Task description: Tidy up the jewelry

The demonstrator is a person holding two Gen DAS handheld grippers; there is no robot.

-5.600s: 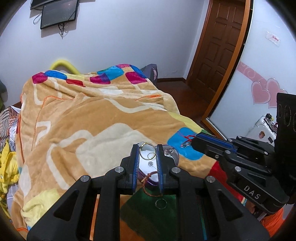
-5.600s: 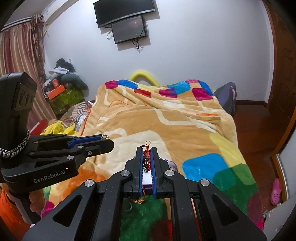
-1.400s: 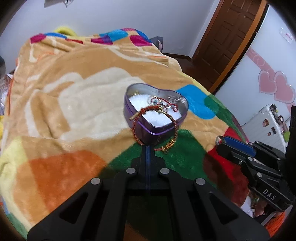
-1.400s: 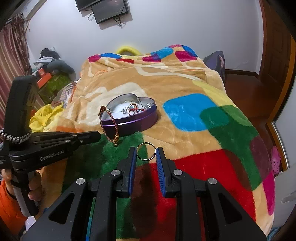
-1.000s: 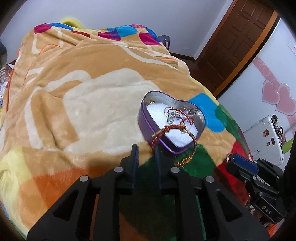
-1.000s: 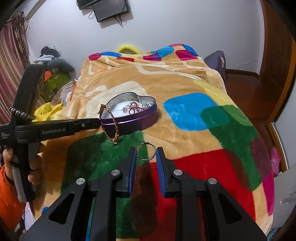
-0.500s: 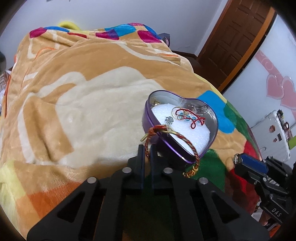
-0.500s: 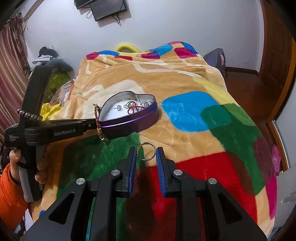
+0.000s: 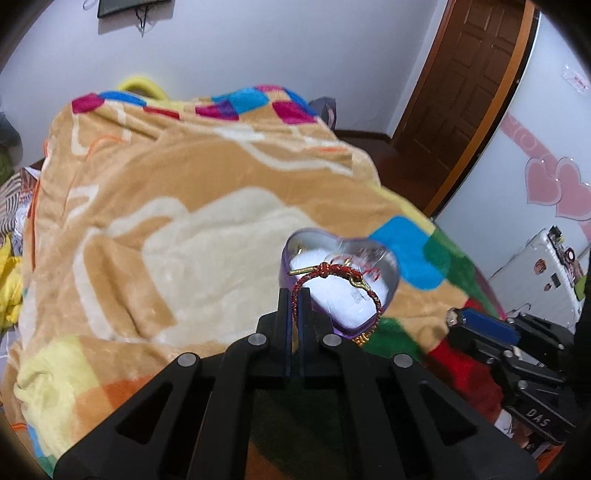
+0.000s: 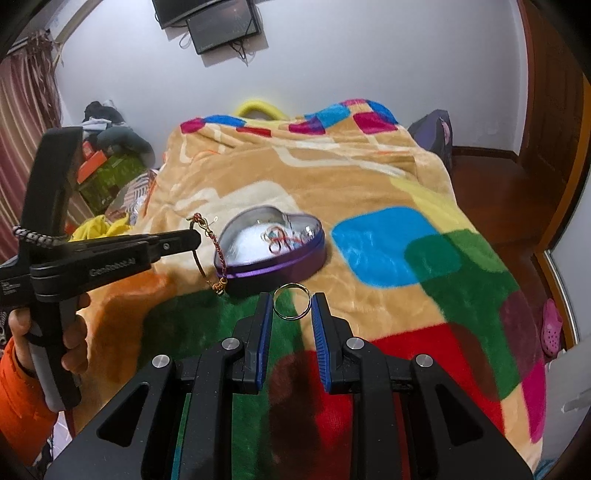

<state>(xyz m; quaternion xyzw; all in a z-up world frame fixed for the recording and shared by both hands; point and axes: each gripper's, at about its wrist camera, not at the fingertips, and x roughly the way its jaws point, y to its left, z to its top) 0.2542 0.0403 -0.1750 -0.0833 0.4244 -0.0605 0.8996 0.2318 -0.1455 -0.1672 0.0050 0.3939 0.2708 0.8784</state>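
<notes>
A purple heart-shaped tin [image 10: 273, 254] with white padding and small jewelry inside sits on the patterned blanket [image 10: 332, 177]; it also shows in the left wrist view [image 9: 391, 291]. My left gripper [image 9: 294, 295] is shut on a red and gold braided bracelet [image 9: 332, 275] and holds it raised just left of the tin; the bracelet hangs from the left gripper [image 10: 194, 238] in the right wrist view [image 10: 214, 254]. My right gripper [image 10: 292, 304] is shut on a silver ring [image 10: 291, 305], held between the pads above the blanket in front of the tin.
The bed's right edge drops to a wooden floor [image 10: 509, 206]. A brown door [image 9: 465, 96] stands at the back right. Clutter and boxes [image 10: 107, 173] lie left of the bed. A monitor [image 10: 221, 26] hangs on the wall.
My left gripper has lifted the bracelet higher beside the tin's left edge. My right gripper has kept still with the ring.
</notes>
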